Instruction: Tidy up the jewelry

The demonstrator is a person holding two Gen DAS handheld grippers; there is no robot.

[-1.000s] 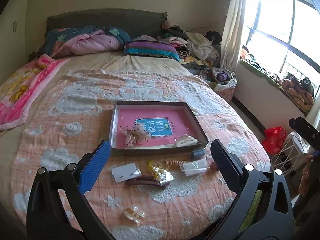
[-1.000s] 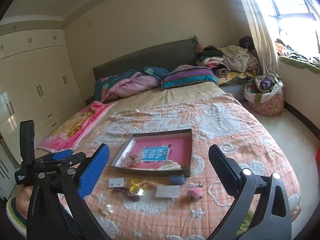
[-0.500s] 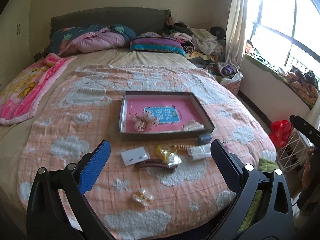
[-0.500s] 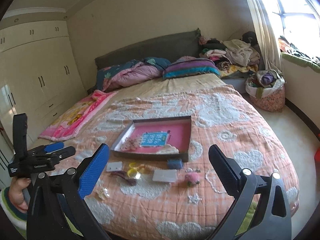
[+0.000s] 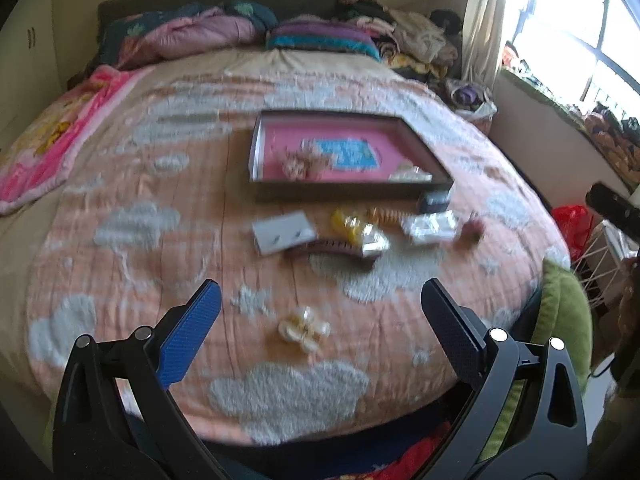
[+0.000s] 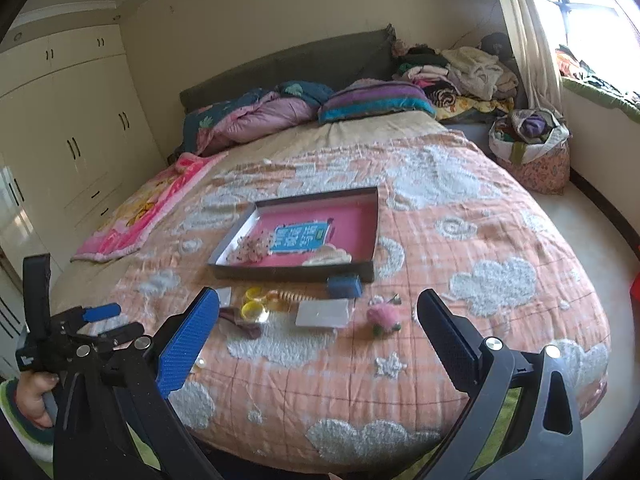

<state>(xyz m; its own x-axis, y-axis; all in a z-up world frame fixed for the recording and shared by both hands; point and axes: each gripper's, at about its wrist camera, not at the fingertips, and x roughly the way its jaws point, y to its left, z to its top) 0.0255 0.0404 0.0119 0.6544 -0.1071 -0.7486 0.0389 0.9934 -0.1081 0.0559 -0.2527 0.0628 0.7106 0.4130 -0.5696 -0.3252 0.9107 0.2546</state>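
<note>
the tray (image 6: 374, 236) lies open in the middle of the bed (image 6: 500, 240), probably so the small pieces can be dropped in from above; a flower clip (image 6: 252, 250) and a pale piece (image 6: 328, 258) lie inside already. the other jewelry is in a loose row just in front of it: a white card (image 5: 282, 232), yellow rings (image 6: 254, 304), a dark comb (image 5: 332, 248), a clear packet (image 6: 322, 314), a pink flower (image 6: 384, 318), a blue box (image 6: 344, 285). a pale clip (image 5: 304, 328) lies alone, closer to the bed edge. the left gripper (image 5: 320, 328) and right gripper (image 6: 318, 330) are both spread wide, holding and touching nothing, above the bed.
</note>
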